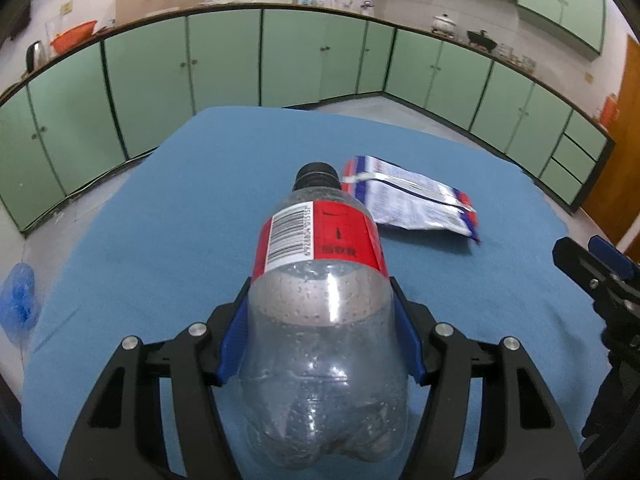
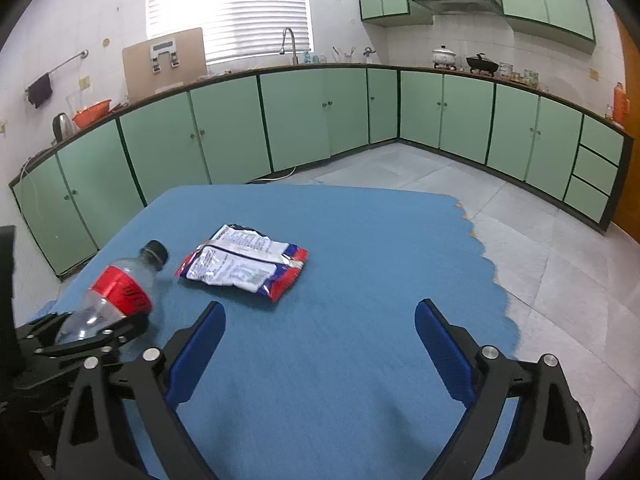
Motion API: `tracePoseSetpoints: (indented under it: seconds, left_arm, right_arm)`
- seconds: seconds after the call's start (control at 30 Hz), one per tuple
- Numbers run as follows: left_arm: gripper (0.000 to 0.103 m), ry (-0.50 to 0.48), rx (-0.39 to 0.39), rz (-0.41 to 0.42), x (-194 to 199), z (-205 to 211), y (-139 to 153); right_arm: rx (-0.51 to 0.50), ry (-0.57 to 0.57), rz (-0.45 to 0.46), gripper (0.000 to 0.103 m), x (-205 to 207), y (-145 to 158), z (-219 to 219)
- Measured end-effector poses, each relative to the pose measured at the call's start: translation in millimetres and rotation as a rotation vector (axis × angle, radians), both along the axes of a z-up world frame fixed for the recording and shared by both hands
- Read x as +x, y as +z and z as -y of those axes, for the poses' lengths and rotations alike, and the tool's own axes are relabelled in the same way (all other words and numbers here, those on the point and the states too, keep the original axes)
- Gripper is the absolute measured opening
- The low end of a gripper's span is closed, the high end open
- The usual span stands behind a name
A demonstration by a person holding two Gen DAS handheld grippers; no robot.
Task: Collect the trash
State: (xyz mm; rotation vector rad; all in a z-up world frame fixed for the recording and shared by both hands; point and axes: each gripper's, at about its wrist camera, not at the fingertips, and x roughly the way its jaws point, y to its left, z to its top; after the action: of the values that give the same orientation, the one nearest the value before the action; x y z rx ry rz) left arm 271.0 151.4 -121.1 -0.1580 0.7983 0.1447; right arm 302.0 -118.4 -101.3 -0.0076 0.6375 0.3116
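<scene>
My left gripper [image 1: 320, 300] is shut on a clear plastic bottle [image 1: 320, 320] with a red label and black cap, gripped around its lower body, cap pointing away. The bottle [image 2: 116, 292] also shows in the right wrist view at the left, held above the blue table. A crumpled white, red and blue snack bag [image 1: 416, 200] lies flat on the table beyond the bottle, also seen in the right wrist view [image 2: 244, 264]. My right gripper [image 2: 320, 320] is open and empty above the table, short of the bag; it shows at the left view's right edge [image 1: 600, 276].
The table has a blue cloth [image 2: 360, 360] with a ragged right edge. A blue plastic bag [image 1: 20, 300] lies on the floor left of the table. Green kitchen cabinets [image 2: 300, 120] line the far walls.
</scene>
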Motion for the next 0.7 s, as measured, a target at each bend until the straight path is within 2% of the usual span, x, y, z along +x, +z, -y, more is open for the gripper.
tracePoseSetpoints:
  seconds: [0.27,0.37,0.7]
  left_arm:
    - [0.06,0.042,0.015,-0.022,17.0,-25.2,-1.5]
    - [0.06,0.05,0.004,-0.029,19.4,-28.8,-4.1]
    - [0.06,0.059,0.008,-0.025,25.2,-30.1,-3.2]
  right_arm:
    - [-0.012,0.016,-0.052,0.093,35.7,-13.8,-28.4]
    - [0.013,0.01,-0.089,0.093,52.0,-17.9,-35.1]
    - [-0.031,0.012,-0.172,0.093,95.5,-29.4,-51.9]
